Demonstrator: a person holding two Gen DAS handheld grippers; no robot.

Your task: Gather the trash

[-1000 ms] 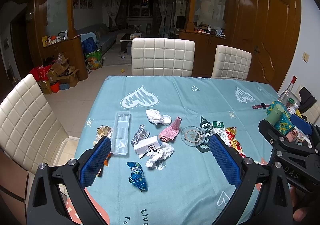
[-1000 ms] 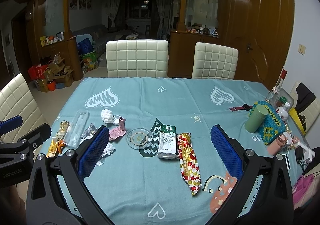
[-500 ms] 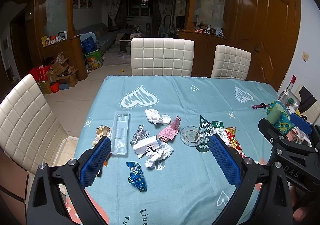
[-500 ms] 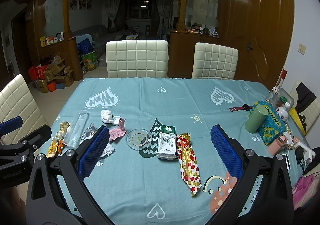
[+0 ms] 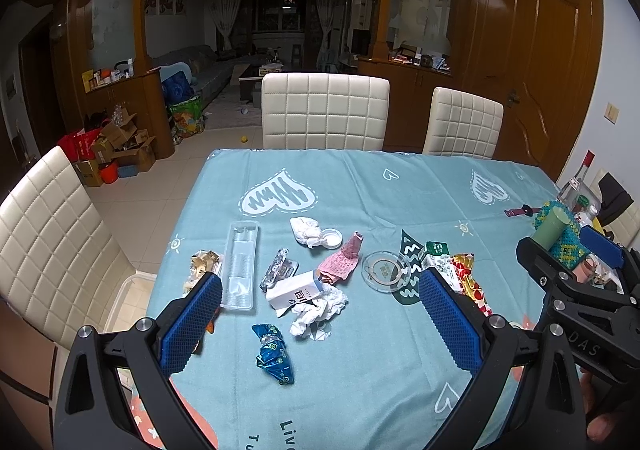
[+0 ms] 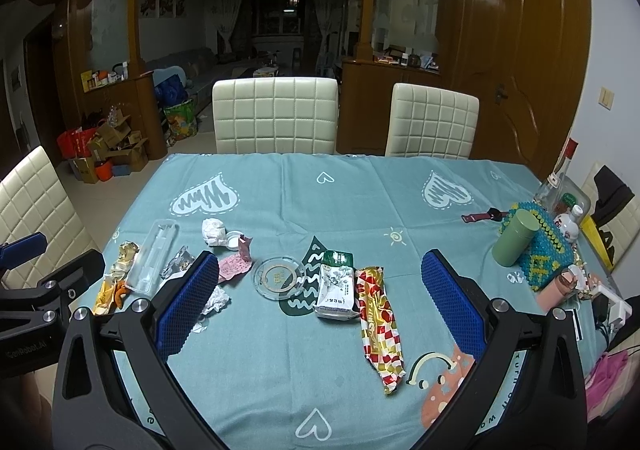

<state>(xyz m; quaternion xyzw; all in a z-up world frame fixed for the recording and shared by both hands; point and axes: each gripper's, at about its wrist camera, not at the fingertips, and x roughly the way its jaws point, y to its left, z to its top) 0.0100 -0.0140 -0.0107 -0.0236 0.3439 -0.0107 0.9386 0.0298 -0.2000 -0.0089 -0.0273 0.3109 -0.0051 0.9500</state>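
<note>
Trash lies scattered on the teal tablecloth (image 5: 360,186). In the left wrist view I see a blue foil wrapper (image 5: 274,353), crumpled white tissue (image 5: 318,310), a small white box (image 5: 296,292), pink paper (image 5: 340,266), a clear plastic tray (image 5: 240,264) and a silver wrapper (image 5: 278,270). My left gripper (image 5: 320,312) is open and empty above them. In the right wrist view a red-gold checked wrapper (image 6: 378,326), a white-green packet (image 6: 336,286) and a round clear lid (image 6: 278,276) lie ahead. My right gripper (image 6: 320,304) is open and empty above the table.
A green cup (image 6: 514,236), a beaded box (image 6: 546,250), bottles (image 6: 560,174) and a pink cup (image 6: 558,288) crowd the table's right edge. White chairs (image 6: 276,116) stand at the far side and the left. Boxes (image 5: 120,148) sit on the floor at left.
</note>
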